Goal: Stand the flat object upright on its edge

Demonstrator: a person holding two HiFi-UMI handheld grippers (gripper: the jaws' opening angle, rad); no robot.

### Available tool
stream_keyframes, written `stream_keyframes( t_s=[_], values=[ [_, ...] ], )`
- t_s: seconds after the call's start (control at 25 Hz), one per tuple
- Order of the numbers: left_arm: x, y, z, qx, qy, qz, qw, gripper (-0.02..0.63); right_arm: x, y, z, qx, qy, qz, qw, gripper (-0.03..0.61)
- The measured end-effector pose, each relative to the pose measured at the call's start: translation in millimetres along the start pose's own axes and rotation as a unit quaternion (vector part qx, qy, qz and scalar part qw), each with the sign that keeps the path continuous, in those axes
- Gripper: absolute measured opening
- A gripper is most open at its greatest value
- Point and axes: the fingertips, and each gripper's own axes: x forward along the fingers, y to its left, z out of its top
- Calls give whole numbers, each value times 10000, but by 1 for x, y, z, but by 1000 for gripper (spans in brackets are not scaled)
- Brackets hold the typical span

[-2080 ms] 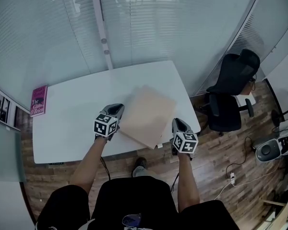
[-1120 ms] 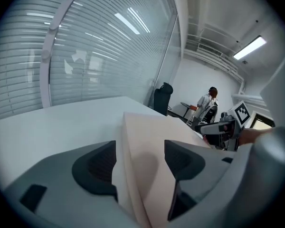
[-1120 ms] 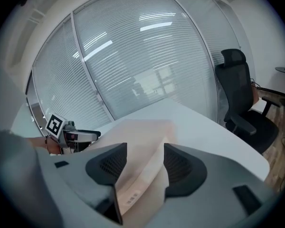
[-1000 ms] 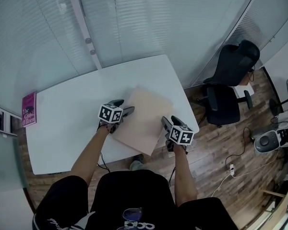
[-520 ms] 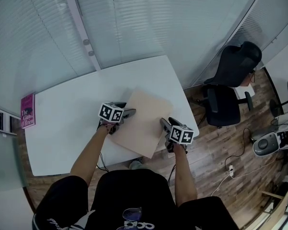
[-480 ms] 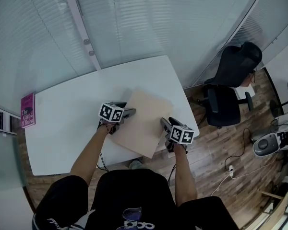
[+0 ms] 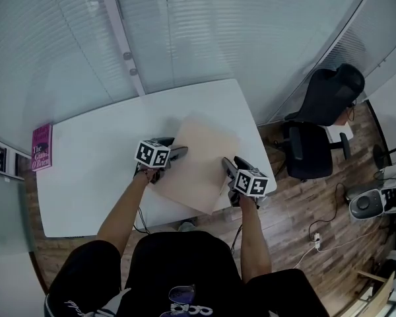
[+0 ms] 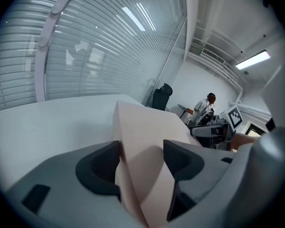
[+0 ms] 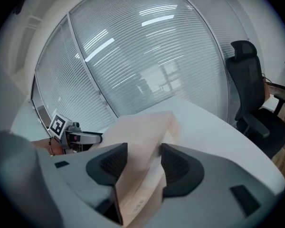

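A flat beige cardboard panel (image 7: 199,158) lies slanted over the right half of the white table (image 7: 92,170). My left gripper (image 7: 177,152) is shut on its left edge, and my right gripper (image 7: 226,168) is shut on its right, near edge. In the left gripper view the panel (image 8: 147,132) runs between the dark pads (image 8: 102,167) of the left gripper (image 8: 141,164). In the right gripper view the panel (image 9: 142,129) is pinched in the right gripper (image 9: 143,161). I cannot tell whether its far edge rests on the table.
A pink book (image 7: 41,146) lies at the table's far left edge. A black office chair (image 7: 317,121) stands on the wooden floor to the right. A glass wall with blinds (image 7: 185,32) backs the table. A person (image 8: 206,107) sits far off.
Two seconds ago both grippers stood at the panel's edges; since then they have closed in on it. Over the last half second the hold and the panel have barely shifted.
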Motion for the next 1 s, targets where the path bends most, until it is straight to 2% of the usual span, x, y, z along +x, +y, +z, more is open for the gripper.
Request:
stream_keyframes(
  t_s=[0.24,0.48,1.0],
  values=[
    [-31,0,28,221,-438,204,9986,301,-3,24,35,-162,-352,153,9991,235],
    [-75,5,53,452,-867,583,9935,282,0,59,70,-449,-617,464,9960,235],
    [-171,28,67,544,-1625,1403,9752,245,15,149,117,-1096,-887,1200,9827,235]
  ],
)
